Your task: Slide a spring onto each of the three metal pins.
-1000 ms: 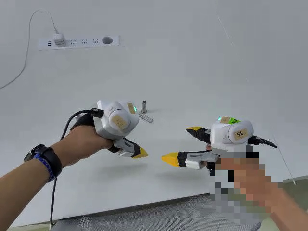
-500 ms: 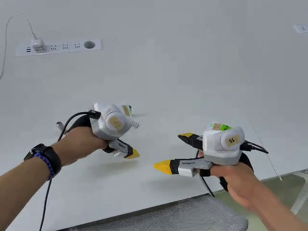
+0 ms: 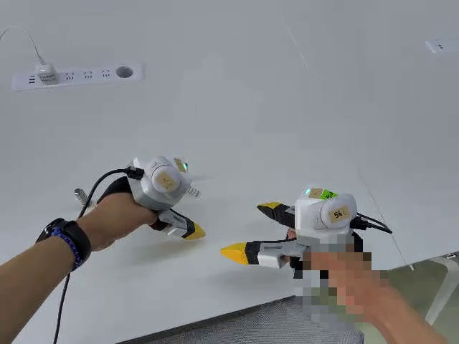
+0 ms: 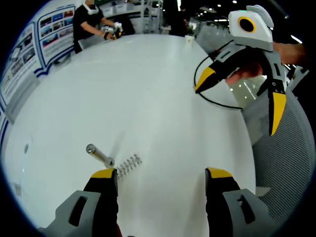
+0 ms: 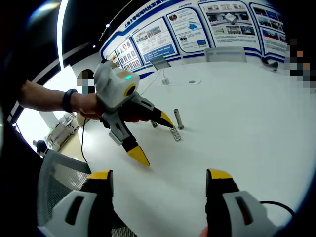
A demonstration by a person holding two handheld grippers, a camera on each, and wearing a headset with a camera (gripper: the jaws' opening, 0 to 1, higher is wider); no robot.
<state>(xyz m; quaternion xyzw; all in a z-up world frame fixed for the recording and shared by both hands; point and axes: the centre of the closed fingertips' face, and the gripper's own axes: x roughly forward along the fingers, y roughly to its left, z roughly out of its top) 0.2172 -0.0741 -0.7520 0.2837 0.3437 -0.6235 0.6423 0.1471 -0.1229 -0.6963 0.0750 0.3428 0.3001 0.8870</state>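
Observation:
A short metal pin [image 4: 98,154] lies on the white table with a small spring [image 4: 128,165] beside it, just ahead of my left gripper [image 4: 162,174], which is open and empty. In the head view the left gripper [image 3: 188,215] covers that pin, and the spring [image 3: 192,192] peeks out beside it. Another pin [image 3: 80,194] stands further left. My right gripper [image 3: 252,229] hovers open and empty to the right, its jaws pointing left. From the right gripper [image 5: 160,174] I see the left gripper [image 5: 153,138], the pin [image 5: 178,118] and the spring [image 5: 174,133].
A white power strip [image 3: 75,74] with a plug sits at the table's far left. The table's near edge [image 3: 215,315] runs just below the grippers, with a grey mesh chair [image 3: 237,328] under it. A person [image 4: 91,22] works at the far end.
The head camera has panned, shifting the scene left. My left gripper has moved over the pin and spring, hiding the pin in the head view. The right gripper has drifted slightly left.

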